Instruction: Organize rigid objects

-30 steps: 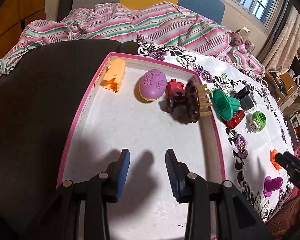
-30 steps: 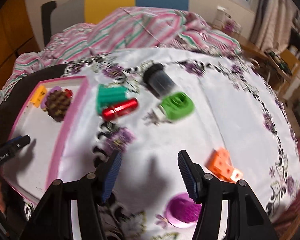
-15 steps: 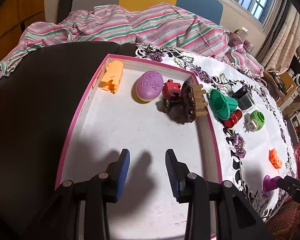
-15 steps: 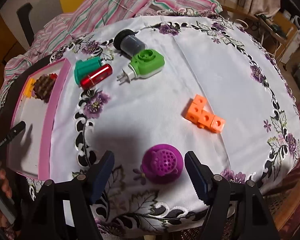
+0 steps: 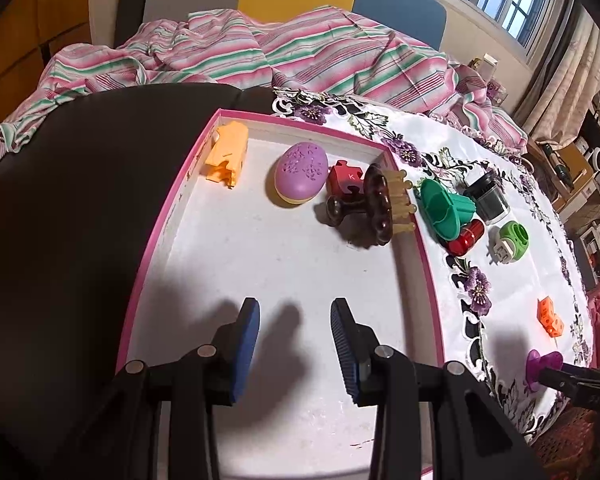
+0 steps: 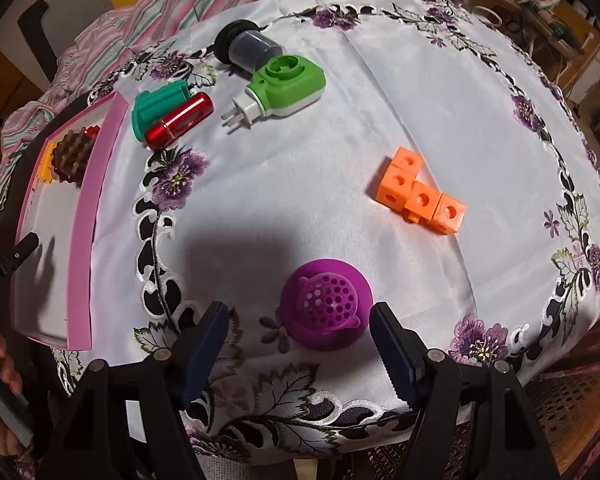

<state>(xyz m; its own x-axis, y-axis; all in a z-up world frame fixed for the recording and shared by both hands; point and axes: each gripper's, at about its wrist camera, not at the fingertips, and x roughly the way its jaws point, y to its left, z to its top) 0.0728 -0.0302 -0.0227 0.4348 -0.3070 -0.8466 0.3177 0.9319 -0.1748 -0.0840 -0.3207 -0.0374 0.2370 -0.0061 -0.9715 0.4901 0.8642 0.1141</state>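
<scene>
Two right gripper [image 6: 298, 326] fingers [image 6: 396, 354] flanking purple strainer [image 6: 326, 306], spread, untouched

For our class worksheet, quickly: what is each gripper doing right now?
Left gripper: open, holding nothing, over the tray.
Right gripper: open, jaws just widened, either side of the purple strainer, not gripping it.

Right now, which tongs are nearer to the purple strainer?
The right. The right tongs stand open around the purple strainer, one finger on each side. The left tongs hang over the pink tray, well away from it.
</scene>
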